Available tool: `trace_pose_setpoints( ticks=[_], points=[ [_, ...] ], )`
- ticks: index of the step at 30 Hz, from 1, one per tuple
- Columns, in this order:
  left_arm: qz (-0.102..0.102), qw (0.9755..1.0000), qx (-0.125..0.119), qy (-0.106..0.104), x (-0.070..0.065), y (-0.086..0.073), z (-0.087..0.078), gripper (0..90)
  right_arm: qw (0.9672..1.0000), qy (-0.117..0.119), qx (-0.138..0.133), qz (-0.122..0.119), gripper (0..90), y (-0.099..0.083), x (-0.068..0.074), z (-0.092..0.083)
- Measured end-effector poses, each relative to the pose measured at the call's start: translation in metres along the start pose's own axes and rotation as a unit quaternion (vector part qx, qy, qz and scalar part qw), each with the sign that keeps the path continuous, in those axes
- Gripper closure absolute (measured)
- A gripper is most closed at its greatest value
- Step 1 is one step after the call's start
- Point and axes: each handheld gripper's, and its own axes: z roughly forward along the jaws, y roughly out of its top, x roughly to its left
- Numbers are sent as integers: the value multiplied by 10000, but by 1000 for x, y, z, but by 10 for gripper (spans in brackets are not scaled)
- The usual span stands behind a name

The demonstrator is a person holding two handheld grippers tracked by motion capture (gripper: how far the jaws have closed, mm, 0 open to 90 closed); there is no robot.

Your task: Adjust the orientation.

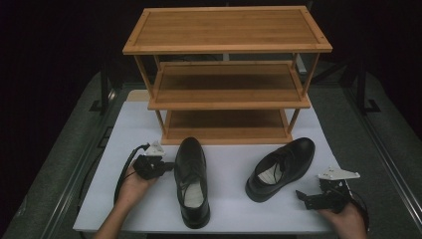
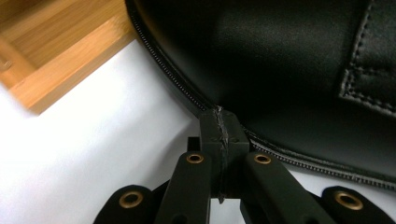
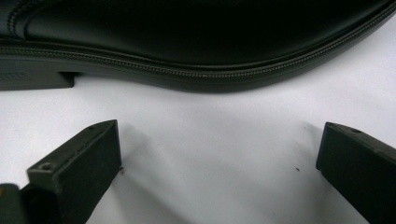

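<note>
Two black dress shoes on a white table, both near of a three-tier wooden rack standing at the far side. Left shoe lying straight, toe toward the rack, its toe close to the rack's bottom shelf, pale insole showing at the near end. Right shoe turned at an angle, toe far and right, heel near and left, laces visible over the tongue. Well apart from each other, with bare white table between.

Left gripper held in the left hand just left of the left shoe, tips pointed right at the shoe's side. Jaws pressed together with nothing between them, seen in the left gripper view touching or all but touching the stitched welt of the shoe; corner of the rack's wood at upper left there.

Right gripper held in the right hand at the near right of the table, just near and right of the right shoe's heel, pointed left. Jaws spread wide, seen in the right gripper view low over the table, with the sole edge and heel block of the right shoe across the far side, not touched.
</note>
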Motion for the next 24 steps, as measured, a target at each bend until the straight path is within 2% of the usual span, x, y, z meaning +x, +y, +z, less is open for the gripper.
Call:
trace_pose_setpoints(
  ticks=[4,9,10,14,16,17,18,20,24],
  points=[
    [18,10000,-24,-31,-3,8,8,900,10000,0,1,4,0,0,0,0],
    [120,9999,-23,-2,-6,11,9,900,10000,0,0,4,0,0,0,0],
    [63,9997,-141,-195,-6,10,5,900,10000,-1,0,7,0,0,0,0],
    [57,9995,-167,-280,-12,6,-4,900,10000,-2,-4,5,0,0,0,0],
    [3,9990,-130,-417,-23,-5,-13,900,10000,0,1,2,0,0,0,0],
    [3,9990,-130,-417,-23,-5,-13,900,10000,0,3,14,0,0,0,0],
    [-37,9987,-65,-506,-31,-14,-16,900,10000,0,0,5,0,0,0,0],
    [-31,9985,9,-546,-38,-23,-18,900,10000,-3,0,4,0,0,0,0],
    [-54,9980,36,-635,-44,-28,-16,900,10000,-3,3,7,0,0,0,0]
  ],
)
